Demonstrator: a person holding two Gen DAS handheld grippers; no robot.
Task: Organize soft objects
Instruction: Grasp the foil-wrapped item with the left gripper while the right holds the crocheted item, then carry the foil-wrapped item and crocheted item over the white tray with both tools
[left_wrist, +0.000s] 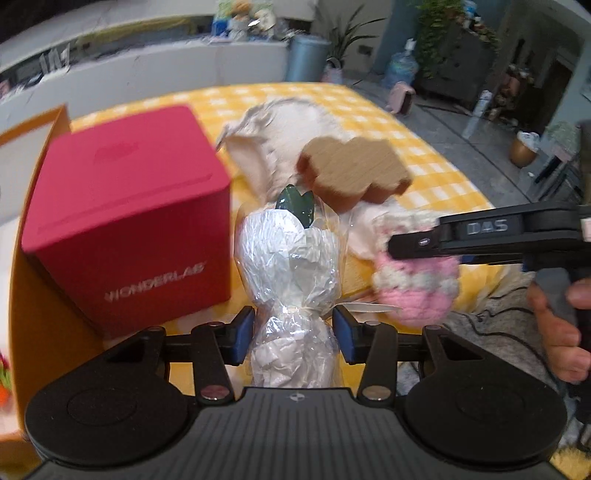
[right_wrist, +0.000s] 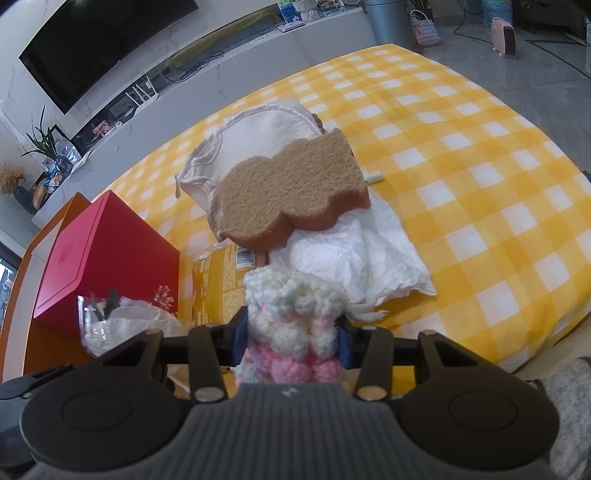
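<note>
the cellophane-wrapped bouquet (left_wrist: 291, 266) sits low in the centre of the left wrist view, its tied neck lying between the blue pads of the left gripper (left_wrist: 291, 332); the pads stand just off the wrap on both sides, so the gripper looks half open around it rather than pinching. its long axis runs up the frame, away from the camera, with the green leaf tip at the far end and the crumpled paper base nearest the gripper body. just to its right, the pink and white crocheted toy (right_wrist: 291, 325) is clamped in the right gripper (right_wrist: 291, 343), pads pressing into the yarn at bottom centre of the right wrist view, fluffy white end pointing away. to do this step well, i'd judge the left gripper should close at the tied neck, where the wrap is narrowest, gently enough not to crush the paper. further out, a red box (left_wrist: 125, 221) stands at the left, a brown sponge (right_wrist: 291, 192) rests on white cloths (right_wrist: 258, 136) at mid frame, all on the yellow checked tabletop (right_wrist: 480, 184).
</note>
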